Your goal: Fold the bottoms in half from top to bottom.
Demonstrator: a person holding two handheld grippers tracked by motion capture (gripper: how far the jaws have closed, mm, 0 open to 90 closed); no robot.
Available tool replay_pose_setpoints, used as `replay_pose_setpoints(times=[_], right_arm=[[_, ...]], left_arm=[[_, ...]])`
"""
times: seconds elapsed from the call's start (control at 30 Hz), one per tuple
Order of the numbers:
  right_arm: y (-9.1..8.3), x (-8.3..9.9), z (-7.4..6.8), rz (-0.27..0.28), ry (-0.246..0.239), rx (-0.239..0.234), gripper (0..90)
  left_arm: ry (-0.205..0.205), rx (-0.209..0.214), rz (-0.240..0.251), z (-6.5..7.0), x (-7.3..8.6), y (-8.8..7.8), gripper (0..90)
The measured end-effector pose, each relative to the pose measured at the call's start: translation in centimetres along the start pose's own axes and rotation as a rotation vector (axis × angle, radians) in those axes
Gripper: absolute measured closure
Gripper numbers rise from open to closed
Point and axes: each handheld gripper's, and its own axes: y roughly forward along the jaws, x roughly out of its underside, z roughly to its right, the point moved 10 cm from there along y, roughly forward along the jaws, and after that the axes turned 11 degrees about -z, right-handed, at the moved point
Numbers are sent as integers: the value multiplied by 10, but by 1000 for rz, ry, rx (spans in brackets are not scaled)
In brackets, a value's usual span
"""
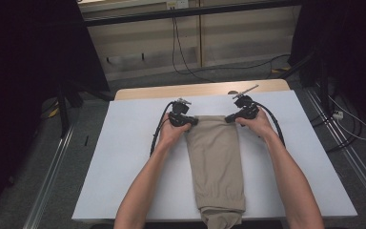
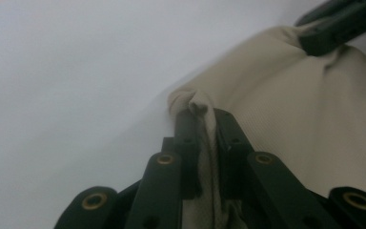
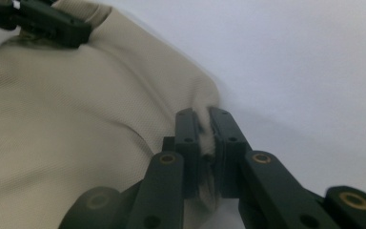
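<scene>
Beige folded trousers (image 1: pixel 217 162) lie lengthwise mid-surface (image 1: pixel 124 157), near end hanging over the near edge. Left tongs (image 1: pixel 192 122) pinch the far-left corner of the fabric, right tongs (image 1: pixel 228 118) pinch the far-right corner. Both pairs pressed tight on cloth.

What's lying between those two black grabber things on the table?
The far edge of the beige folded garment spans from left gripper to right gripper, each pinching a corner, seen in the high view.
</scene>
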Motion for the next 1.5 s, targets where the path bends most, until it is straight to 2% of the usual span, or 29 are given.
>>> replay_pose_setpoints(times=[0.03,0.07,0.1,0.2,0.33,0.43,0.47,0.5,0.53,0.57,0.63,0.67,0.8,0.9,0.93,0.97,1.0,1.03,1.07,1.1,1.17,1.23,1.27,1.37,1.4,1.47,1.5], right_arm=[[-1,0,-1,6,-10,21,844],[-2,0,-3,12,-16,34,847],[-4,-2,-5,39,-14,43,849],[-22,-13,-10,135,5,54,852],[-56,-36,-22,242,-21,58,853],[-76,-55,-29,303,-19,58,853],[-82,-62,-31,337,1,25,853],[-88,-69,-31,366,17,12,854],[-92,-75,-29,379,25,27,854],[-94,-80,-28,376,18,50,854],[-97,-91,-25,359,7,86,854],[-100,-97,-26,359,3,89,854],[-115,-123,-20,385,12,112,854],[-121,-142,-8,392,22,161,834],[-122,-148,-3,394,35,193,772],[-123,-152,3,405,64,238,621],[-123,-155,6,418,86,259,500],[-121,-154,7,413,93,258,484],[-118,-151,7,399,100,252,454],[-114,-146,7,379,102,248,407],[-108,-134,3,371,87,229,434],[-102,-116,-8,357,56,194,435],[-98,-104,-17,339,31,178,456],[-90,-62,-49,323,-32,115,506],[-87,-46,-61,320,-63,92,536],[-82,-14,-86,305,-94,43,571],[-80,1,-100,293,-129,19,592]], left_arm=[[-10,2,1,1,2,-3,833],[-39,3,20,1,2,-5,842],[-51,-9,32,-2,3,-9,846],[-93,-16,121,-7,-7,-30,850],[-94,-57,221,-13,-31,-69,853],[-90,-100,263,-19,-50,-95,854],[-90,-118,274,-22,-55,-101,854],[-92,-126,293,-25,-61,-108,854],[-100,-116,311,-26,-67,-113,854],[-102,-125,316,-28,-73,-117,854],[-78,-175,304,-34,-84,-122,854],[-77,-189,309,-37,-91,-124,855],[-91,-187,334,-50,-115,-136,854],[-104,-191,339,-58,-128,-134,848],[-123,-192,326,-61,-129,-129,821],[-135,-224,324,-65,-128,-125,706],[-148,-245,313,-67,-125,-121,507],[-146,-229,303,-66,-121,-118,417],[-131,-214,290,-64,-115,-114,415],[-132,-229,279,-63,-110,-112,403],[-131,-228,273,-60,-97,-112,305],[-122,-228,274,-55,-83,-115,264],[-118,-226,276,-51,-75,-116,242],[-74,-237,264,-35,-44,-120,214],[-72,-230,265,-28,-32,-121,211],[-38,-216,247,-10,-9,-121,200],[-34,-198,250,1,2,-122,198]])
